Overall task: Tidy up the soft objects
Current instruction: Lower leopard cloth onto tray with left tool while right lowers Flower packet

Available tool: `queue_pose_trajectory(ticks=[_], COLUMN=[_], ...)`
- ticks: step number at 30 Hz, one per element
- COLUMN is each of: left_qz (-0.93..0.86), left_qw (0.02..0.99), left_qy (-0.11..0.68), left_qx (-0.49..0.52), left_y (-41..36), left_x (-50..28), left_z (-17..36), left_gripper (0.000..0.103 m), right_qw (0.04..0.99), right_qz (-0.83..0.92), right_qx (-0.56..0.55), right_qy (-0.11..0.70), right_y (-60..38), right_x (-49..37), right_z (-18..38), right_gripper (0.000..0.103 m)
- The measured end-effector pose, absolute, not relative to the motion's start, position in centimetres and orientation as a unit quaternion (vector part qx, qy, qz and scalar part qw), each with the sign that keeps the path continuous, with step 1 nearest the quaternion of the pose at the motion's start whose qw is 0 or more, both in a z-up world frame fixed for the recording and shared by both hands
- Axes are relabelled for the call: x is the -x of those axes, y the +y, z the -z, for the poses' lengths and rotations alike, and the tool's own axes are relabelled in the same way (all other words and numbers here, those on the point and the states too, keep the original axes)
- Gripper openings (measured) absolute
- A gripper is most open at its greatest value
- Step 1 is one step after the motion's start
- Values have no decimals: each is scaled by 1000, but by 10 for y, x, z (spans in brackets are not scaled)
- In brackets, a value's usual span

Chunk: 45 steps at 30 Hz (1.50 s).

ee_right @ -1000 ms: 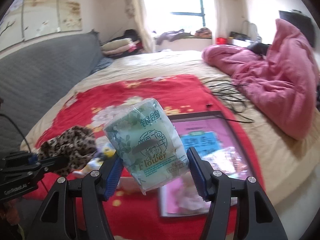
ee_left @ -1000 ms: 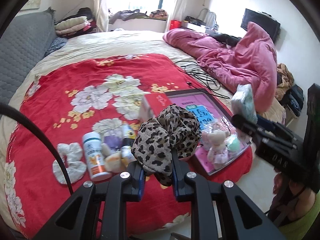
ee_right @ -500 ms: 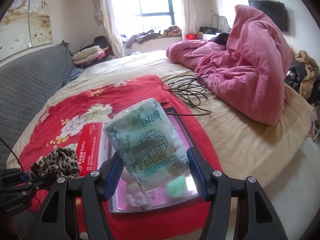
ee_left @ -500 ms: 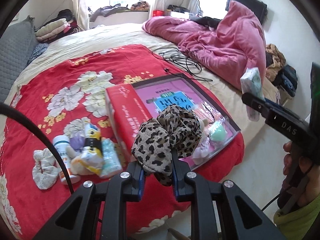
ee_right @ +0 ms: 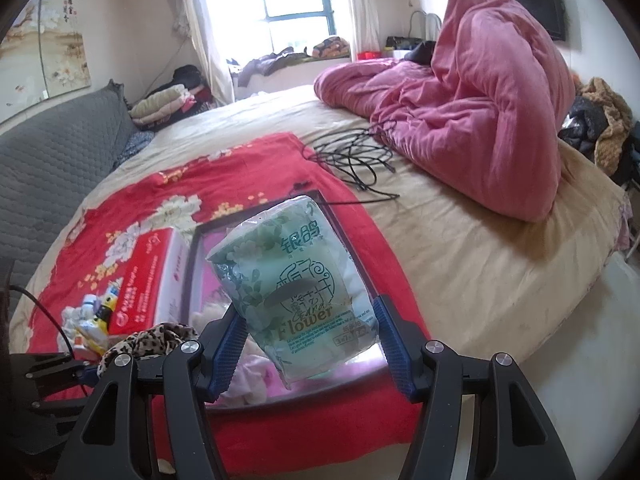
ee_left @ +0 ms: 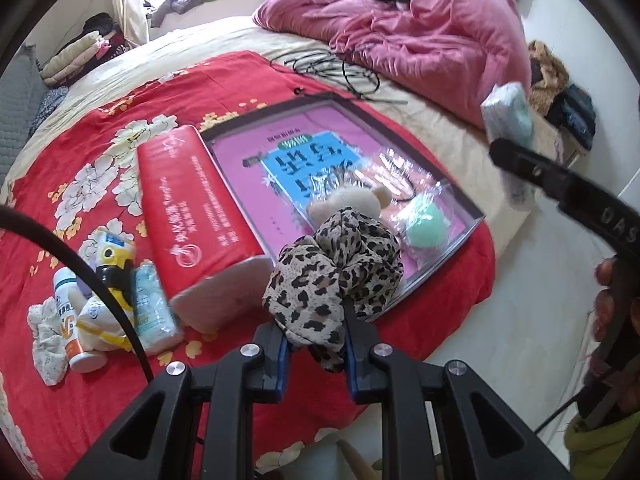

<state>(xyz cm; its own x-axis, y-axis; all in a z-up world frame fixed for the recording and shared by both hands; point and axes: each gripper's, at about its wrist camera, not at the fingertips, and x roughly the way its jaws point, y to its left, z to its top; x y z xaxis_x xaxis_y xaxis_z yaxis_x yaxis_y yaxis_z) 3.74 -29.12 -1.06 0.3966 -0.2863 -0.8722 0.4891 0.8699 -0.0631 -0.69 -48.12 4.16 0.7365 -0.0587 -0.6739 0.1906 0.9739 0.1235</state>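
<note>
My left gripper (ee_left: 314, 336) is shut on a leopard-print scrunchie (ee_left: 334, 272), held over the near corner of a dark-rimmed pink tray (ee_left: 448, 184). A cream plush toy (ee_left: 352, 202) and a mint-green ball (ee_left: 426, 226) lie in that tray. My right gripper (ee_right: 306, 330) is shut on a green wrapped tissue roll pack (ee_right: 292, 280), above the same tray (ee_right: 332, 216). The scrunchie (ee_right: 152, 342) also shows at the lower left of the right wrist view. In the left wrist view the tissue pack (ee_left: 506, 114) appears at the right, held above the bed edge.
A red tissue box (ee_left: 192, 216) lies left of the tray on a red flowered blanket (ee_left: 100, 152). Beside it sit a white bottle (ee_left: 68, 320), a small toy figure (ee_left: 108, 276), a tissue packet (ee_left: 150, 308) and a white scrunchie (ee_left: 44, 336). Black cable (ee_right: 352, 160) and pink duvet (ee_right: 480, 120) lie beyond.
Both grippers have moved rightward and lower along the bed toward the tray, each keeping its grip. The scrunchie now hangs over the tray's near corner; the tissue pack over the tray.
</note>
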Motion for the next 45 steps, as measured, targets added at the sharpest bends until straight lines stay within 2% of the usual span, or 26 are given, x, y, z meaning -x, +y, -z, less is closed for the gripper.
queue_pose_trajectory(ticks=[18, 45], left_qz=[241, 235], left_qw=[812, 822], left_qy=[521, 513], left_qx=[-109, -85], left_y=[-325, -319], left_x=[-62, -75], left_z=[47, 49], left_gripper=[21, 21], right_qw=[905, 886], right_qz=[87, 72], right_qx=[-111, -102], right_qy=[402, 446], right_y=[-512, -509], right_x=[-3, -60], right_z=[5, 45], right_gripper=[64, 64])
